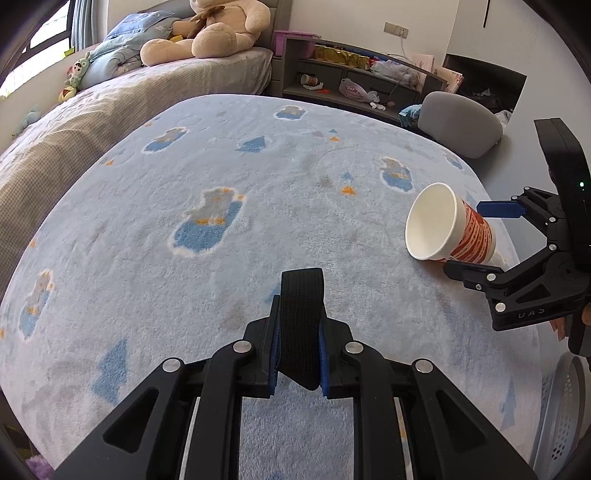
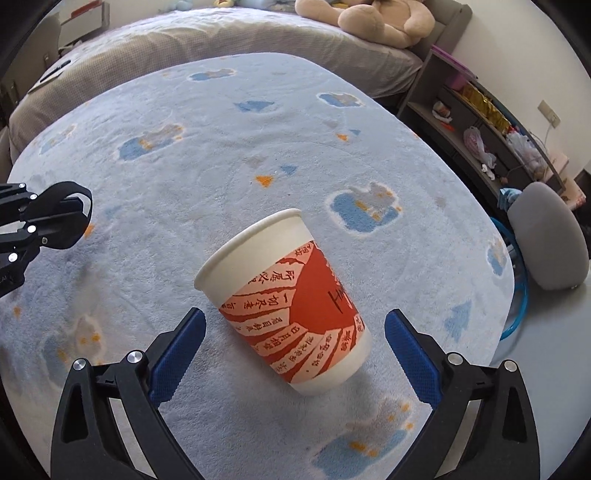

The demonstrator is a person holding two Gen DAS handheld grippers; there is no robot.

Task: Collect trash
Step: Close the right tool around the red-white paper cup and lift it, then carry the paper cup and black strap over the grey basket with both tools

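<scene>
A paper cup point(image 1: 439, 227) point(image 2: 280, 288), white with a red and orange print, lies on its side on the light blue rug point(image 1: 258, 184), its mouth turned toward the left gripper. My right gripper point(image 2: 294, 315) point(image 1: 480, 240) is open wide. Its blue pads point(image 2: 177, 354) flank the cup's lower half without touching it. My left gripper point(image 1: 300, 332) point(image 2: 55, 214) is shut on a black fabric strap point(image 1: 302, 291) that sticks up between its fingers. It hovers over the rug to the cup's left.
A bed point(image 1: 110, 103) with a big teddy bear point(image 1: 218, 33) borders the rug's far side. A grey cluttered shelf point(image 1: 351, 81) and a grey cushion seat point(image 1: 461, 122) stand at the far right. A white perforated basket point(image 1: 565, 406) shows at the lower right edge, and a blue hoop point(image 2: 517, 288) lies beside the rug.
</scene>
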